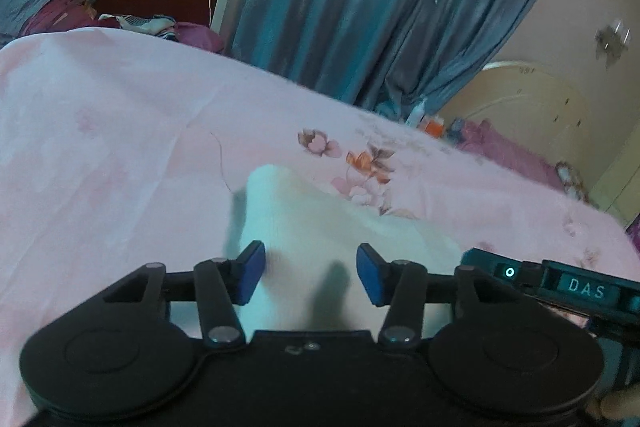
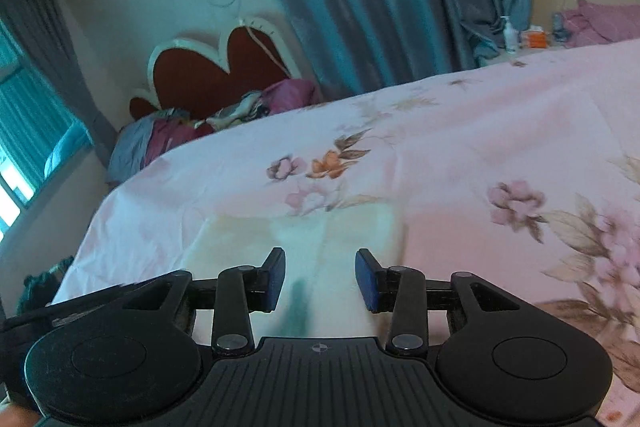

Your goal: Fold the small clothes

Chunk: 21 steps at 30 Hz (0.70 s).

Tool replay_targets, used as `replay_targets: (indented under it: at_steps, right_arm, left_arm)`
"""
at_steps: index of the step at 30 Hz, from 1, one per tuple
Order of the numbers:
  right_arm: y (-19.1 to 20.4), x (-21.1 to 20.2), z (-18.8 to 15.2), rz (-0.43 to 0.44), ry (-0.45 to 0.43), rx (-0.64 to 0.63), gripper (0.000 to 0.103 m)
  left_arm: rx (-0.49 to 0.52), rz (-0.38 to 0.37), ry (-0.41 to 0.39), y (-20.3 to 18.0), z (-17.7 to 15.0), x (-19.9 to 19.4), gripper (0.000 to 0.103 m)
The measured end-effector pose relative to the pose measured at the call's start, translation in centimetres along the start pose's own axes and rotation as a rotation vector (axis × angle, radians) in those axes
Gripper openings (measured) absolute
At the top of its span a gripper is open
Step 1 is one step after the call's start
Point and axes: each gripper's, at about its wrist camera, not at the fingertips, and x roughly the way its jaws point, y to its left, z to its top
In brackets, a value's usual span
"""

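left gripper (image 1: 310, 273) fingers spread — empty | right gripper (image 2: 320, 279) fingers spread — empty | white cloth (image 1: 320, 219) on bedsheet (image 1: 120, 147)

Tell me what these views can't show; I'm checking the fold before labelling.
- Cloth near edge: left view, hidden behind the left gripper.
- Cloth near edge: right view, hidden behind the right gripper.
- Garment type and fold layers: both views, blurred and washed out.
- Bottle label: right view, too small.
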Motion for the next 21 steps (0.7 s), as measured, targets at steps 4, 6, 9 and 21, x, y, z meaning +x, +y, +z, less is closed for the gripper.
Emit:
replay_targets:
  at_steps: [4,6,9,21]
  right_arm:
    - [0.0,2.8,-0.9,-0.093,0.056,-0.043,0.039]
    - [-0.9,3.6,-1.2,-0.122,0.073,-0.048,0.039]
    - [-1.2,3.4,-1.2,-0.119,0.074,-0.044,0.039]
    - [1.2,-5.5,-4.1,-0.017,0.021,-0.058,0.039]
  left_arm:
    - [0.007,0.049,0.029,0.7,-0.6,1.5,0.052]
    - [0.012,0.053,0.033,0.8,-0.8,1.5,0.052]
    - [0.024,0.062,0.035,0.7,-0.9,0.5,0.052]
    - [0.001,0.040,0.042,0.9,-4.8,-6.5,0.050]
